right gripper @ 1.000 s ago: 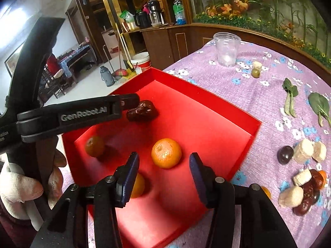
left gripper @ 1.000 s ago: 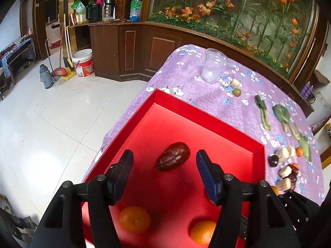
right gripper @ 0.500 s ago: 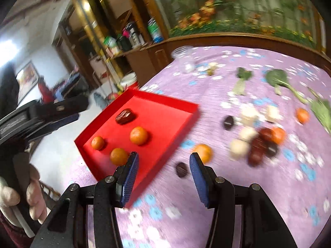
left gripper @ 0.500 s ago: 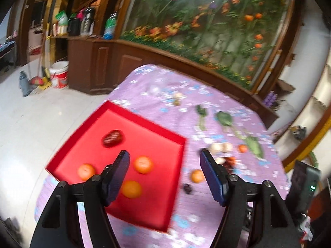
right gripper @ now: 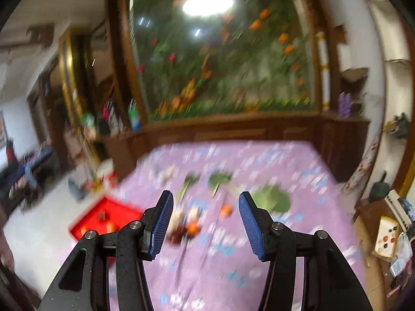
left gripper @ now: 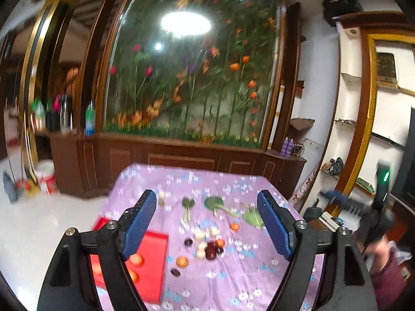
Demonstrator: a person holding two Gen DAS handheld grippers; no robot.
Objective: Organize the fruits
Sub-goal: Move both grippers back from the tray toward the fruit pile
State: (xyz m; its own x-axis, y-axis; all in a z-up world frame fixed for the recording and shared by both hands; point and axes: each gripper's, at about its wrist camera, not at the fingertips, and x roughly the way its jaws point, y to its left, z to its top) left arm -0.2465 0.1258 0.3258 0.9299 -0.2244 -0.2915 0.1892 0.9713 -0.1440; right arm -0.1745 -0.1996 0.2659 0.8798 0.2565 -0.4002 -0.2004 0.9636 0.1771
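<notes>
Oranges [left gripper: 136, 259] are sitting in the tray [left gripper: 153, 269] at lower left; mixed fruit [left gripper: 207, 246] is waiting on the surface [left gripper: 233, 280]; both tongs [left gripper: 207, 226] [right gripper: 205, 223] are gaping, the left having just widened, empty.

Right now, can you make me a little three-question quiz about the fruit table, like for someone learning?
1. True or false: the left gripper is holding an orange.
2. What colour is the flat square tray on the purple flowered tablecloth?
3. The round orange fruit nearest that tray lies: A) inside the tray, B) on the cloth beside it.

Key: 1 false, its jaws are open and empty; 2 red; 3 B.
</notes>
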